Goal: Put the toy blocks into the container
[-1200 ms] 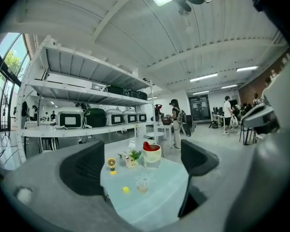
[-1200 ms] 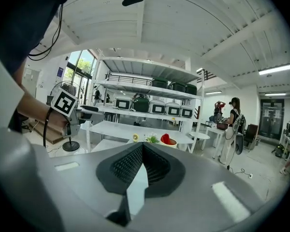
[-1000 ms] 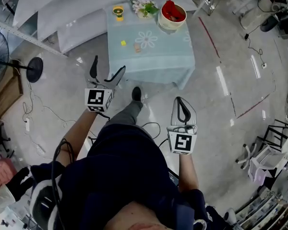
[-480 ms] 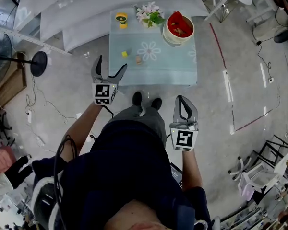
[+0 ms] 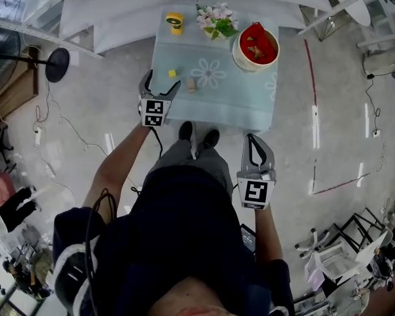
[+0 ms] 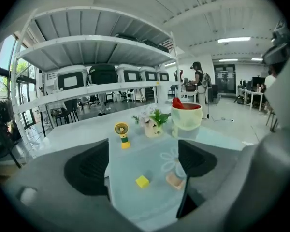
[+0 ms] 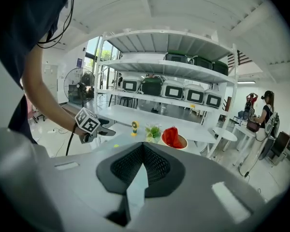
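A small yellow block (image 5: pixel 172 73) and a tan block (image 5: pixel 191 84) lie on the table's pale blue cloth (image 5: pixel 217 101). The container, a cream bowl (image 5: pixel 255 47) with red contents, stands at the far right corner. My left gripper (image 5: pixel 161 84) hovers open at the table's near left edge. Its jaws have just been closing a little, with nothing gripped. In the left gripper view the yellow block (image 6: pixel 142 181) and tan block (image 6: pixel 175 180) lie just ahead, and the bowl (image 6: pixel 186 116) stands behind them. My right gripper (image 5: pixel 253 140) is shut and empty, short of the table.
A little yellow fan (image 5: pixel 175 22) and a flower pot (image 5: pixel 217 22) stand along the table's far edge. White shelving runs behind the table. The person's feet (image 5: pixel 197 135) stand at the near edge. A floor fan (image 5: pixel 56 64) and cables lie to the left.
The person has stepped up to the table. Both grippers moved forward; the left one dropped and now reaches the table's near left edge by the blocks.
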Demonstrator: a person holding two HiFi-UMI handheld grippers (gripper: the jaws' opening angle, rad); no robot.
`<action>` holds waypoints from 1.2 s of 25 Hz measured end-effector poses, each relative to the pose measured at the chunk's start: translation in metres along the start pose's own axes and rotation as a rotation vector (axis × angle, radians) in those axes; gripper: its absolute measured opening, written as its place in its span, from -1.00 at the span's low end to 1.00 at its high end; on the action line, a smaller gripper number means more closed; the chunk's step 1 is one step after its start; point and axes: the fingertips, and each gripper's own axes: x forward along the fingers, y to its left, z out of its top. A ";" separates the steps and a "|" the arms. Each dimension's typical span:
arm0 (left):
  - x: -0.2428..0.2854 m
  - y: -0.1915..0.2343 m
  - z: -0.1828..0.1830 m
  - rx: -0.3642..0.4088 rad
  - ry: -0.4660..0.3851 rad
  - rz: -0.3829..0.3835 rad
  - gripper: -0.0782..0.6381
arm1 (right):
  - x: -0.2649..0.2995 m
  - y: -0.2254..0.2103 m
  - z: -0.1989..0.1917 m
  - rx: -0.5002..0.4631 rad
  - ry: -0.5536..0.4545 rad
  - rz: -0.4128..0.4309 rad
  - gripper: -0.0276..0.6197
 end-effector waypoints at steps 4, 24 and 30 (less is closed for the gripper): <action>0.031 -0.002 -0.034 -0.005 0.089 -0.010 0.49 | 0.016 -0.005 -0.003 0.001 0.026 0.026 -0.92; 0.113 0.003 -0.139 -0.065 0.352 -0.061 0.11 | 0.053 -0.007 -0.016 0.009 0.095 0.050 -0.92; 0.125 0.000 -0.153 -0.084 0.407 -0.075 0.01 | 0.058 -0.005 -0.020 0.007 0.115 0.057 -0.92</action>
